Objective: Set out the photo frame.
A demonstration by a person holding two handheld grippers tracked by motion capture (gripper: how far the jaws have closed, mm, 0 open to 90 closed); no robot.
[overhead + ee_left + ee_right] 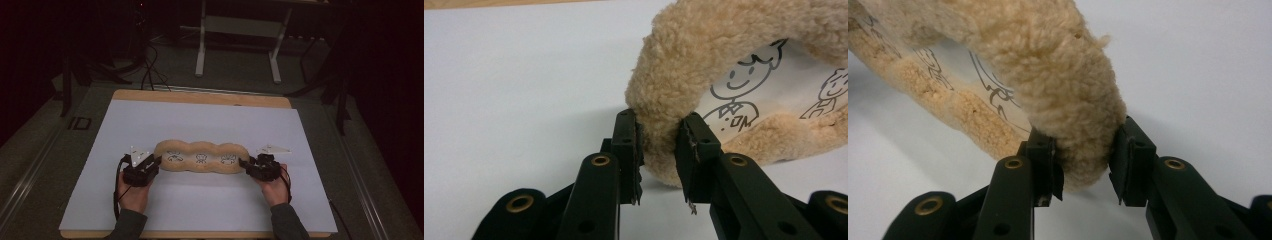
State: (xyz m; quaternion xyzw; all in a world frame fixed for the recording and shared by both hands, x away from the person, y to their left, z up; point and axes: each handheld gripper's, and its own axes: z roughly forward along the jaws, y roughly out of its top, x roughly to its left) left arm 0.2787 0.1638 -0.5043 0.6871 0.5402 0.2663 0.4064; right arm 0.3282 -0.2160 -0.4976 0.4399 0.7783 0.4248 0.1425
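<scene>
A long tan fleecy cushion [202, 156] with three cartoon drawings on white patches lies across the middle of the white sheet [200, 120]. My left gripper [150, 164] is shut on its left end, and in the left gripper view the pads squeeze the plush rim [659, 135] beside a drawn smiling figure [736, 90]. My right gripper [246, 165] is shut on the right end; the right gripper view has the fleece rim [1083, 150] pinched between both jaws, with a white drawn patch [983, 85] farther off.
The white sheet covers a wooden table [200, 96]. Beyond the table's far edge stand a white metal frame [240, 40] and cables [150, 65] on a dark floor.
</scene>
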